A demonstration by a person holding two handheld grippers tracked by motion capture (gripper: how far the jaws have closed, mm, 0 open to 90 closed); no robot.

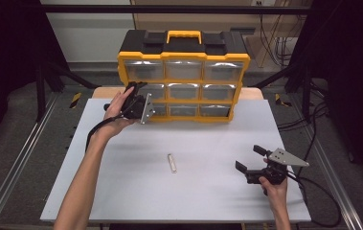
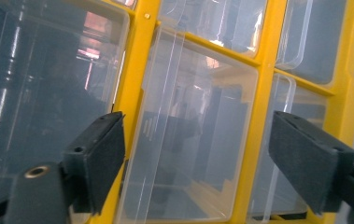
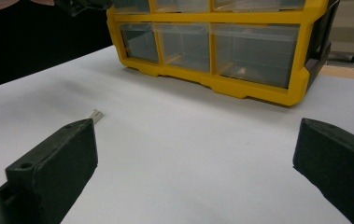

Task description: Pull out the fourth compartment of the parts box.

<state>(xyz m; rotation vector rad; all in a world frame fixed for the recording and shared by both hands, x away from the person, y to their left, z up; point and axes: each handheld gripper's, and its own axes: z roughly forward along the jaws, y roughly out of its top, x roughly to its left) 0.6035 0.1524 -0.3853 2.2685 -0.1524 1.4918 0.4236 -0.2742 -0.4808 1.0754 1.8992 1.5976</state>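
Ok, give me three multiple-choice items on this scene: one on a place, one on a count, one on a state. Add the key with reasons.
1. Where is the left gripper?
A. at the left drawers of the yellow drawer organizer
B. over the small metal bar
C. off the table

2. How many clear drawers does the organizer's front show?
A. four
B. six
C. nine

3. How does the right gripper stand?
A. shut on the bar
B. open, with nothing between its jaws
C. shut on a drawer

Key: 1 A, the high view shows it against the organizer's left column. 2 C, three rows of three. 3 B, the right gripper view shows the jaws wide apart over bare table.
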